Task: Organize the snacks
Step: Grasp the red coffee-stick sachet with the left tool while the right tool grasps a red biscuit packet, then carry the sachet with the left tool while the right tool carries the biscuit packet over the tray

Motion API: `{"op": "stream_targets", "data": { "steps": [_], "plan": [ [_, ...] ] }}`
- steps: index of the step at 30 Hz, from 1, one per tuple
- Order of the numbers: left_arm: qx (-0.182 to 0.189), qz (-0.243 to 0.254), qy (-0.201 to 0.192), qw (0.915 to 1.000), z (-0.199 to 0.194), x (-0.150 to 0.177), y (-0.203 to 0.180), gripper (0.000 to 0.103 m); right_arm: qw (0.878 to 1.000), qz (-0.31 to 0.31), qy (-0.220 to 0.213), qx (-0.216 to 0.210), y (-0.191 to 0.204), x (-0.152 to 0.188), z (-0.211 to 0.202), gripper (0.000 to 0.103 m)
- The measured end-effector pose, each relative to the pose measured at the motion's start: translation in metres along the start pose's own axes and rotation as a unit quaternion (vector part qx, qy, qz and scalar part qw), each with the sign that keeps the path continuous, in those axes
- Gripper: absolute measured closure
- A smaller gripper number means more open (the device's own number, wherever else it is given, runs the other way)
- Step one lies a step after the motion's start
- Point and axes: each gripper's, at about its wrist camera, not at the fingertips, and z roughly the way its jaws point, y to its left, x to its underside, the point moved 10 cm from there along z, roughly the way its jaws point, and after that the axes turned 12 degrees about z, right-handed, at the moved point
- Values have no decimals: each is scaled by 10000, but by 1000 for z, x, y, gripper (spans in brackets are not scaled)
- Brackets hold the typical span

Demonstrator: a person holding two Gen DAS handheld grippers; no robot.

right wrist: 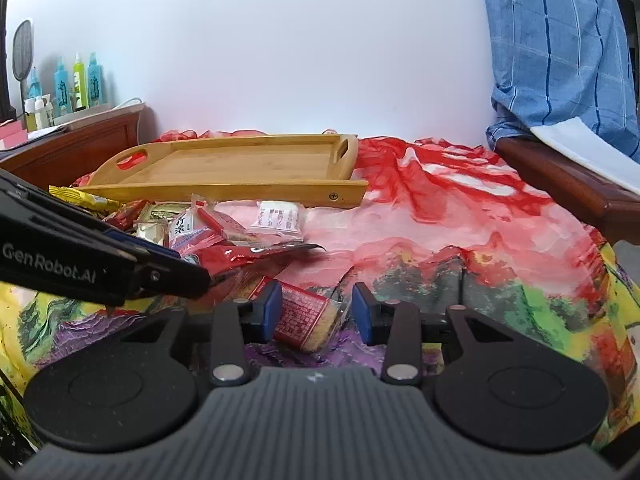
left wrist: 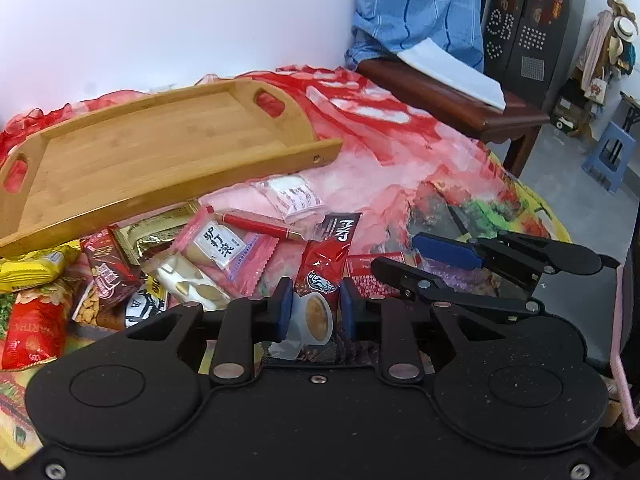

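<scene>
An empty bamboo tray (left wrist: 160, 152) (right wrist: 240, 168) lies at the back of the table on a red cloth. In front of it is a heap of snack packets. My left gripper (left wrist: 316, 308) is shut on a red coffee sachet (left wrist: 326, 268) with a cup picture; the sachet also shows in the right wrist view (right wrist: 256, 256). My right gripper (right wrist: 318, 312) is open, its pads either side of a red-labelled wafer pack (right wrist: 308, 318) lying on the cloth, and it shows in the left wrist view (left wrist: 416, 256).
The heap holds a pink packet (left wrist: 228, 248), a white packet (left wrist: 294, 196), a red pen-like stick (left wrist: 256, 226), yellow and red bags (left wrist: 36, 292). A dark wooden chair (left wrist: 448, 100) with a blue shirt stands at right. A cabinet with bottles (right wrist: 76, 80) is at left.
</scene>
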Motion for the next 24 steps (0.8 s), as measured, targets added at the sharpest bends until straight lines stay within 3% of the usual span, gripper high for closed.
{"op": "stream_targets", "data": {
  "steps": [2,3,9,14,16,19,23,24],
  "plan": [
    [-12,-53,-39,10000,-4,0,1,80,9999,-106,-65,1,3,0,-3,49],
    [-28,-67,-54,10000,-6,0,3,80,9998,-190,-98,-3,6,0,-3,40],
    [-121,-104,-40,9999,-19,8,10,80,9981,-606,-116,-56,20,5,-1,28],
    [-209,-125,139,9996,-22,25,17,80,9959,-880,11,-205,32,13,3,29],
    [-194,-188,225,9994,-21,32,19,80,9951,-944,104,-272,35,17,5,49],
    [-186,-304,297,9989,-20,38,22,79,9951,-936,100,-296,35,15,4,53],
    [-203,-366,222,9989,-18,35,25,79,9965,-686,212,-427,28,8,3,54],
    [-218,-352,201,9989,-17,33,26,77,9962,-649,312,-490,27,7,4,42]
  ]
}}
